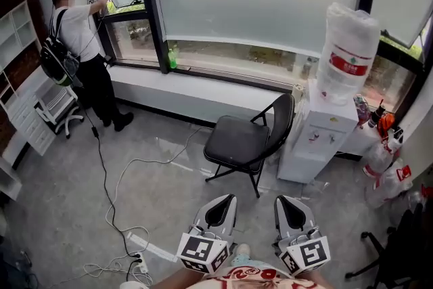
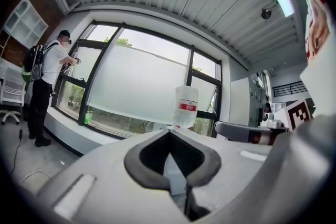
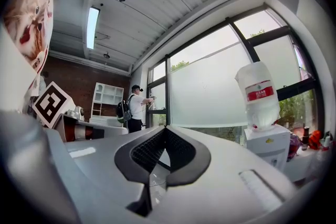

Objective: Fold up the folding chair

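The black folding chair (image 1: pixel 237 141) stands unfolded on the grey floor, seat level and backrest (image 1: pixel 282 120) up, right beside the water dispenser. My left gripper (image 1: pixel 220 199) and right gripper (image 1: pixel 289 200) hover side by side in front of the chair, short of it and not touching it. Both are shut with nothing in them. In the left gripper view the shut jaws of the left gripper (image 2: pixel 169 132) hide the chair, and the right gripper (image 3: pixel 164 128) blocks it likewise in its own view.
A white water dispenser (image 1: pixel 318 139) with a big bottle (image 1: pixel 348 44) stands just right of the chair. A person (image 1: pixel 78 37) works at the window at back left. A cable and power strip (image 1: pixel 152 247) lie on the floor at left. A dark office chair (image 1: pixel 399 260) sits at bottom right.
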The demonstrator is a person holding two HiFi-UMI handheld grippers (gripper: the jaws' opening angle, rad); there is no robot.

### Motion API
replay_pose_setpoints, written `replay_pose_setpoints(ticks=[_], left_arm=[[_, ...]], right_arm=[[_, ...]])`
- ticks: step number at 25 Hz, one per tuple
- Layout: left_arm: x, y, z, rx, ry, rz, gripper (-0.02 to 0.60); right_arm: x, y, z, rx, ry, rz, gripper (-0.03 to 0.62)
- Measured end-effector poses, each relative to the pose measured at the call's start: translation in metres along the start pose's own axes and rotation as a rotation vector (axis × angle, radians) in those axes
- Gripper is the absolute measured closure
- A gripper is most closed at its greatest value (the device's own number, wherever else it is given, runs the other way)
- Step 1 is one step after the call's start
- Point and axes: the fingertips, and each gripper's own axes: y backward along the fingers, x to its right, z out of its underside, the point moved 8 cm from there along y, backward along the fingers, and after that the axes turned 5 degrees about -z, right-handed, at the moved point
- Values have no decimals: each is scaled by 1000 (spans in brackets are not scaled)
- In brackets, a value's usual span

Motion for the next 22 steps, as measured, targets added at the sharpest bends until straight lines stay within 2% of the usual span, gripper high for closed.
replay_pose_setpoints(ticks=[6, 12, 22], left_arm=[[9, -54, -2, -3, -3, 8, 581], [9, -92, -4, 1, -11, -10, 581], [-14, -99, 2, -23, 6, -88, 581]], right_arm=[[51, -19, 0, 4, -11, -9, 572], [84, -34, 5, -4, -33, -20, 572], [98, -60, 24, -42, -93, -47, 572]])
